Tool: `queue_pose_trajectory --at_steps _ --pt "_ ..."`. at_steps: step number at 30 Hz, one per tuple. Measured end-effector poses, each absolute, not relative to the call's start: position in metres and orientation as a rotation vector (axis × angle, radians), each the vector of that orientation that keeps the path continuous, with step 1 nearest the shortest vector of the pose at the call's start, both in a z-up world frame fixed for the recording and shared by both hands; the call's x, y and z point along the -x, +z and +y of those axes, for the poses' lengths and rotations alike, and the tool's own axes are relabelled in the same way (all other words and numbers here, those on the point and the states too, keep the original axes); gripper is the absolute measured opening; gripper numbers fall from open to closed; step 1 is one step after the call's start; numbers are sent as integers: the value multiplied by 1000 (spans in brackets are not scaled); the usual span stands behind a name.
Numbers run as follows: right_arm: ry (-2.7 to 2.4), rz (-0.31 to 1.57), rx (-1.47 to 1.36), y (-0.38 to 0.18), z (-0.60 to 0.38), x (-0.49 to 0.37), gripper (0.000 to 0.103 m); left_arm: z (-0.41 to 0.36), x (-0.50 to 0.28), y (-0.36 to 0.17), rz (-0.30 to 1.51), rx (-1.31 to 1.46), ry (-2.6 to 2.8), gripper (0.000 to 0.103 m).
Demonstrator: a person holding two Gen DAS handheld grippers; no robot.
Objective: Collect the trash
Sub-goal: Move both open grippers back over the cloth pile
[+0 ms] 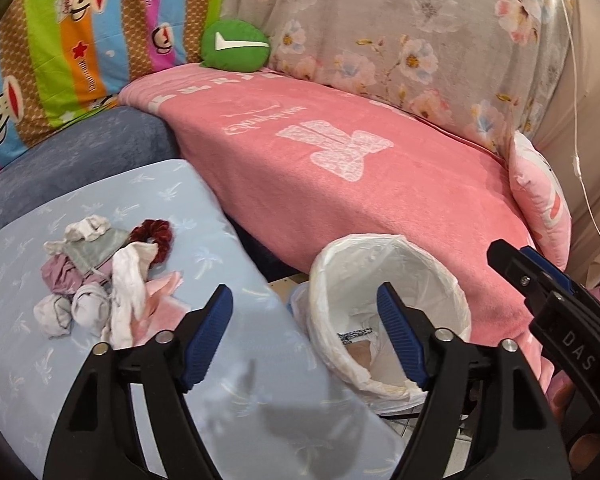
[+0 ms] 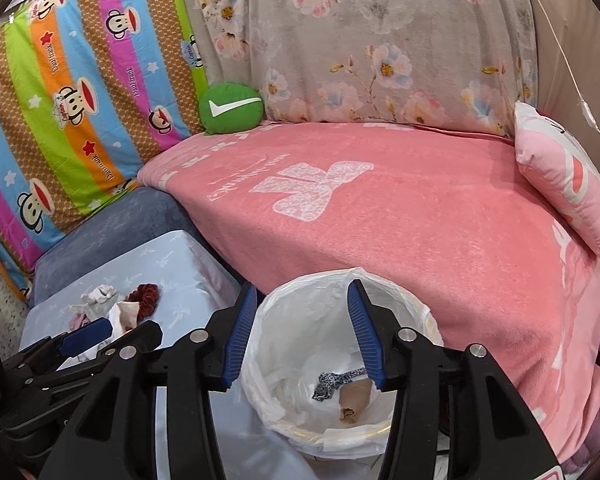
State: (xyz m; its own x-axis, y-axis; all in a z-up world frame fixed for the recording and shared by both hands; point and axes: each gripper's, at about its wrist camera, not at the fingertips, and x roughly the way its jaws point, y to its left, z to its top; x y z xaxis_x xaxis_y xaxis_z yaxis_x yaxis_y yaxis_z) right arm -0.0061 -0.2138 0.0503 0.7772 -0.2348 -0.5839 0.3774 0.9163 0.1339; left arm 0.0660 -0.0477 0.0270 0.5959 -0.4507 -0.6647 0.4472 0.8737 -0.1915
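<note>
Now both empty: left gripper [image 1: 305, 332] and right gripper [image 2: 302, 330] gape over lined bin [image 2: 396, 300], scraps [image 2: 342, 394] inside.

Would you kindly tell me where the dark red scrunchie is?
In both wrist views, the dark red velvet scrunchie lies left, on the pale blue cloth, beside the crumpled tissues.

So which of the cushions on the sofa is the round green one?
The small green cushion with the white tick, wedged in the back corner between the striped monkey cushion and the grey floral cushion.
</note>
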Motion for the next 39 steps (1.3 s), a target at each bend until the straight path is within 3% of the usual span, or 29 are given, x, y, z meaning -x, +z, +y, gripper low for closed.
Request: queue_pose_trajectory --at_steps 19,39 --pt "-192 650 -192 45 -127 -23 52 62 -86 9 788 98 -282 77" --pt "-50 769 -137 0 -34 -82 52 169 -122 -42 886 178 -53 77"
